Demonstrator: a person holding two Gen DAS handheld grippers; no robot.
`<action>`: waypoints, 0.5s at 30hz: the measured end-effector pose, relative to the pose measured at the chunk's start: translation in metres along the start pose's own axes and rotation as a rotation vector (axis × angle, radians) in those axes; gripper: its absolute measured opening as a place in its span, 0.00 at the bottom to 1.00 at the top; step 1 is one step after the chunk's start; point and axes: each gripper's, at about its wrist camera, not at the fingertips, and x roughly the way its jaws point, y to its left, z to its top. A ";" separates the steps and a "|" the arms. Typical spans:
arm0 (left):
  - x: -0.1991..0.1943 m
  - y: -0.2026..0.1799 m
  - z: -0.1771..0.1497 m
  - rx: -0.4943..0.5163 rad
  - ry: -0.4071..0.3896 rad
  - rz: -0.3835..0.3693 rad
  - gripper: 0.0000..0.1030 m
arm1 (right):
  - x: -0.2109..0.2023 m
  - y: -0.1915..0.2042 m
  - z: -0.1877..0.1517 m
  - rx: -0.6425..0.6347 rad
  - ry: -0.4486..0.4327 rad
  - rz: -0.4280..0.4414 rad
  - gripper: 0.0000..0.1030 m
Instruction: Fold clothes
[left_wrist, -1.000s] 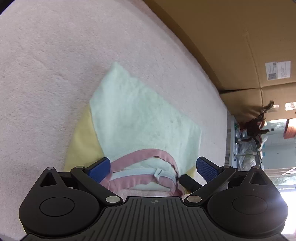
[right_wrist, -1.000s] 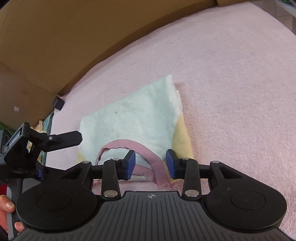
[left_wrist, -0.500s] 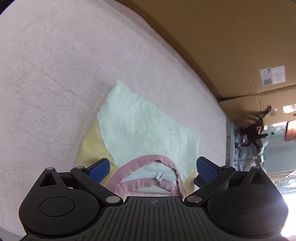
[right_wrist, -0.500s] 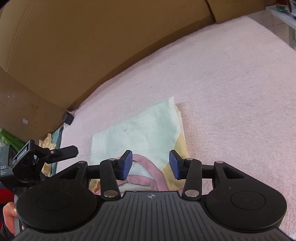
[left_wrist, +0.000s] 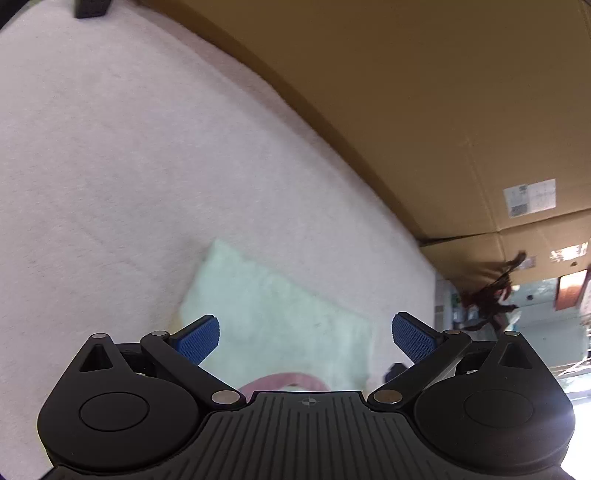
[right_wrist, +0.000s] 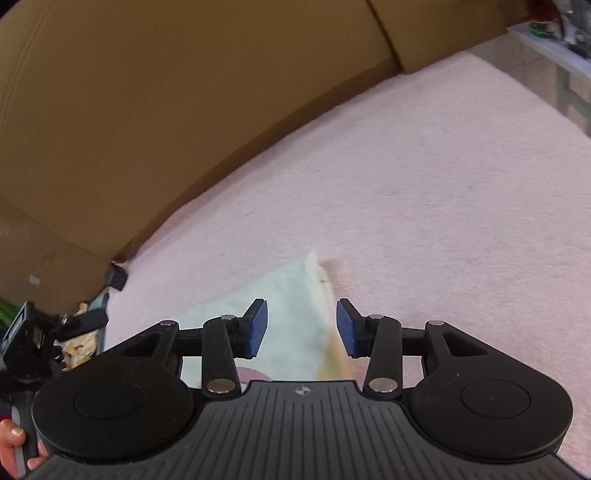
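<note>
A folded pale green garment (left_wrist: 266, 295) with a pink collar band (left_wrist: 284, 382) lies flat on the pink fleecy blanket (left_wrist: 110, 147). My left gripper (left_wrist: 304, 321) hangs above its near edge, jaws wide open and nothing between the pads. In the right wrist view the same garment (right_wrist: 295, 284) shows a yellow layer (right_wrist: 332, 354) at its right side. My right gripper (right_wrist: 301, 306) hovers over that edge, open, its pads touching no cloth. The left gripper (right_wrist: 48, 325) shows at the far left, held by a hand (right_wrist: 11, 443).
A brown cardboard wall (left_wrist: 406, 110) runs along the blanket's far edge (right_wrist: 147, 110). A small black object (right_wrist: 116, 278) sits at the foot of that wall. Cluttered shelves (left_wrist: 487, 299) stand beyond the blanket's end. Bare blanket (right_wrist: 461, 184) stretches to the right.
Both grippers have lifted and drawn back from the garment, which now sits lower and smaller in each view. The right jaws have widened off the pink collar band.
</note>
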 end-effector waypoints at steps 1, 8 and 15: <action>0.010 -0.005 0.003 0.007 0.013 0.001 1.00 | 0.010 0.007 0.001 -0.007 0.027 0.023 0.48; 0.061 -0.005 0.002 0.112 0.097 0.165 1.00 | 0.055 0.020 -0.004 -0.126 0.109 -0.008 0.48; 0.018 0.005 0.017 0.054 -0.040 0.211 1.00 | 0.022 0.001 0.014 -0.062 -0.022 -0.116 0.44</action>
